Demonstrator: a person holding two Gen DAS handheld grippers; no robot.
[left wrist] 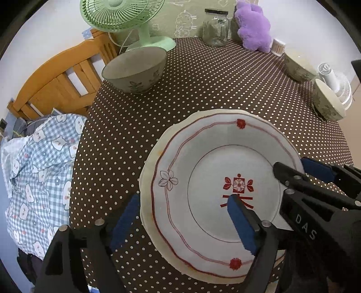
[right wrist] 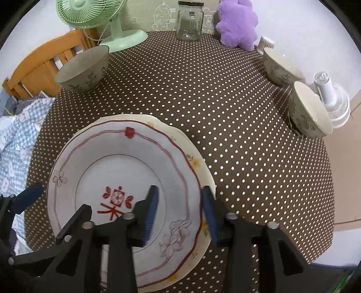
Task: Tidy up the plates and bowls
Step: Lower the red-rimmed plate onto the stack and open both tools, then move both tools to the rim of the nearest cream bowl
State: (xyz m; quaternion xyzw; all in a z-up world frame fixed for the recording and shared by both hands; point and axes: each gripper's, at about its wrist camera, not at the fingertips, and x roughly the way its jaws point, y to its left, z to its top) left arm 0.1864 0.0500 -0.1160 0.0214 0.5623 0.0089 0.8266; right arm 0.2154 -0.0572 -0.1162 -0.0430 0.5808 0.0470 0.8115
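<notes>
left wrist view: the red-trimmed plate (left wrist: 216,191) sits stacked on a cream plate (left wrist: 146,180) on the worktop (left wrist: 203,90); both grippers' fingers straddle its rim, spread and not gripping, probably letting go.

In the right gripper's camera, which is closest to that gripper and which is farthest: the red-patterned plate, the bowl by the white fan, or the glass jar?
From the right hand-held gripper:
1. White ceramic plate with red pattern: right at the jaws, its right rim between the pads, stacked on a cream plate.
2. Floral ceramic bowl by the white fan: right table edge, midway.
3. Clear glass jar with dark lid: far edge, beside the purple plush.
</notes>
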